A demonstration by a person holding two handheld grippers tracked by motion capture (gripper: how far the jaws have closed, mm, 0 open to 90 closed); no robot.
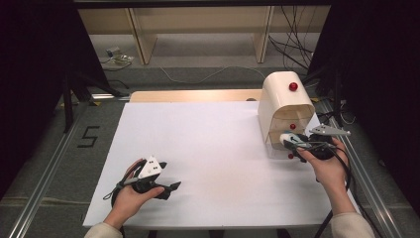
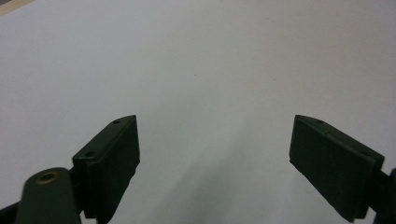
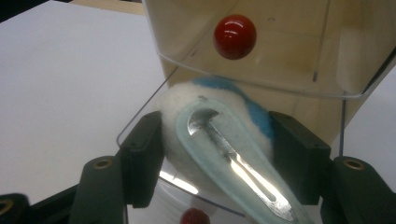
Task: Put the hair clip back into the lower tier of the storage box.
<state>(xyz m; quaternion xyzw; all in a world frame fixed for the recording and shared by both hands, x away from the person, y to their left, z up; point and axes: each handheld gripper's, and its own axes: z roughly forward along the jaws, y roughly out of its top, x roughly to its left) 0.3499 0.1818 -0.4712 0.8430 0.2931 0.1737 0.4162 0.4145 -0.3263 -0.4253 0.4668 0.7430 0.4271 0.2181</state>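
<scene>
This looks like a lab set up for recording. A white board-covered desk [image 1: 208,148] fills the middle of the frame, flanked by aluminium rails [image 1: 44,183] on grey carpet. Loose cables [image 1: 292,49] trail at upper right, a taped number five [image 1: 88,137] marks the floor at left, and pale wooden shelving [image 1: 198,25] lines the top.
</scene>
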